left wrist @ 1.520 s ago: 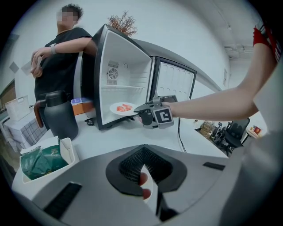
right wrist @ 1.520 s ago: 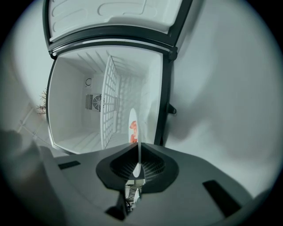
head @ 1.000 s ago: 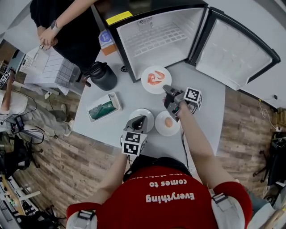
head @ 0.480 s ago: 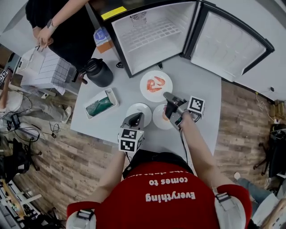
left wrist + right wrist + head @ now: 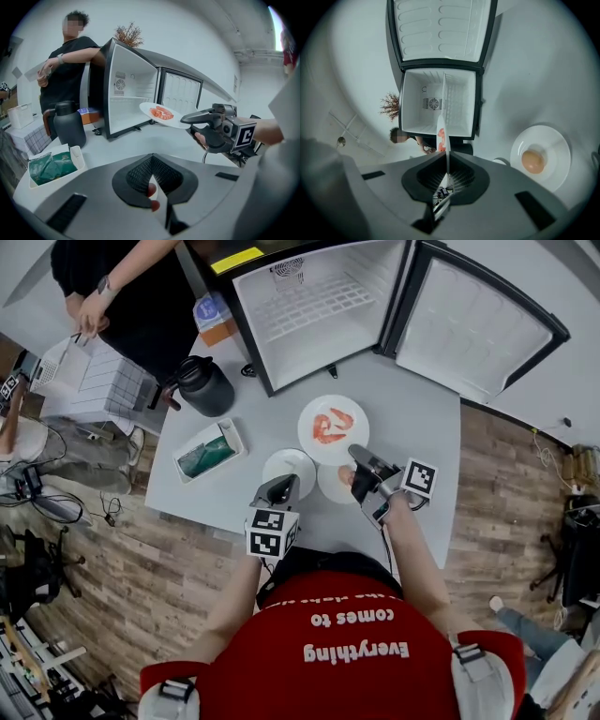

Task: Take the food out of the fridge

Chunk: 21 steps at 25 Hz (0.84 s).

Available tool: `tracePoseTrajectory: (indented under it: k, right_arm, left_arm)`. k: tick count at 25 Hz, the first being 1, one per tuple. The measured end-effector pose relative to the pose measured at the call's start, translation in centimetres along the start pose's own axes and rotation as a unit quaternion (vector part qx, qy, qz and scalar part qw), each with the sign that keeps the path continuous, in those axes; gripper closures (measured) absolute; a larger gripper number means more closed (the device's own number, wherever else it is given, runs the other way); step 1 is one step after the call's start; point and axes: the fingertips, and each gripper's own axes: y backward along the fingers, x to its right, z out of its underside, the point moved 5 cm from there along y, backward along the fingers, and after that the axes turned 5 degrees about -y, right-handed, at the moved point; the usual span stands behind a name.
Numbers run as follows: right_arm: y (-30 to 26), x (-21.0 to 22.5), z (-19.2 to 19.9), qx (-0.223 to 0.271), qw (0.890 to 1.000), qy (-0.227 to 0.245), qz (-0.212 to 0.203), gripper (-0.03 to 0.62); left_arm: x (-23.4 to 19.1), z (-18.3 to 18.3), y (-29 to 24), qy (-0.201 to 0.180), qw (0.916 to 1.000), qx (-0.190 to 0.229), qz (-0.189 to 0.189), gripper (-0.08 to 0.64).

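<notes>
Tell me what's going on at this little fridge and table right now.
A person with a gripper in each hand is emptying the black mini fridge, whose door stands open and whose inside looks bare. The right gripper is shut on the rim of a round white plate of pink shrimp, held above the grey table. The left gripper is shut on a smaller white plate with something red on it. A brown egg sits on a third white plate on the table.

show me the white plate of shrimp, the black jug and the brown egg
white round plate of red shrimp (image 5: 319, 452), head view, bare lower rim
black lidded jug (image 5: 208, 392), head view, middle of body
brown oval egg (image 5: 533, 161), right gripper view, its middle
</notes>
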Motion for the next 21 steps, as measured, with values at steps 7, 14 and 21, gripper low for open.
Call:
tracePoseTrajectory:
  k: [7, 14, 21]
  right_arm:
    - [1.5, -0.3, 1.5, -0.006, 1.0, 0.005, -0.002, 0.571]
    - [2.8, 0.0, 2.2, -0.004, 1.0, 0.007, 0.009, 0.571]
    - [3.9, 0.0, 2.9, -0.002, 1.0, 0.012, 0.008, 0.571]
  left_arm:
    - [0.5, 0.2, 0.3, -0.004, 1.0, -0.003, 0.006, 0.554]
    - [1.4, -0.2, 0.3, -0.009, 0.9999, 0.002, 0.014, 0.554]
    - [1.6, 0.3, 1.2, -0.012, 0.9999, 0.003, 0.011, 0.554]
